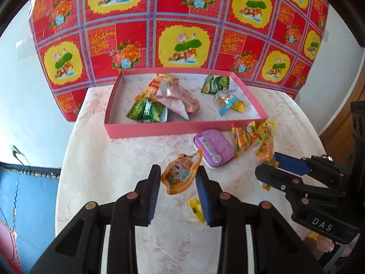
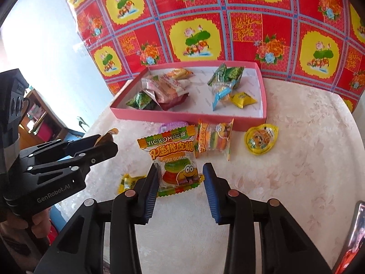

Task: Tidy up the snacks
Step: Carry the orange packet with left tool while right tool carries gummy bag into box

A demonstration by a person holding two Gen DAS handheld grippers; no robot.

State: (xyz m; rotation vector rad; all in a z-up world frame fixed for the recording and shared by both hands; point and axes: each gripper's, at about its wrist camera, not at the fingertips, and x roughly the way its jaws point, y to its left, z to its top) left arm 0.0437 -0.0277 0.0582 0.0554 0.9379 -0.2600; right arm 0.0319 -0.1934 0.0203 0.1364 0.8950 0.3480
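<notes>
Left claw (image 1: pixel 179 183): pinching an orange pouch (image 1: pixel 180 174) between its blue pads, lifted clear of the worktop (image 1: pixel 127 159).
Right claw (image 2: pixel 181 178): closed on a gummy pack (image 2: pixel 174 159), whose lower part sits between the pads; the left pad presses its edge, and contact at the right pad is hard to judge.
Under left claw: a small yellow wrapper (image 1: pixel 196 207) on the worktop.
Just beyond left claw: a purple tin (image 1: pixel 213 147), with two striped packs (image 1: pixel 244 139) to its right.
Beyond right claw: another burger pack (image 2: pixel 215 139), and a round yellow pouch (image 2: pixel 261 139) to the right.
Left of right claw: a yellow sweet (image 2: pixel 130 181) lying flat.
Farther off: a pink box (image 1: pixel 159 129) holding green, pink, blue and yellow snacks.
Behind box: a red floral cloth (image 1: pixel 182 22).
</notes>
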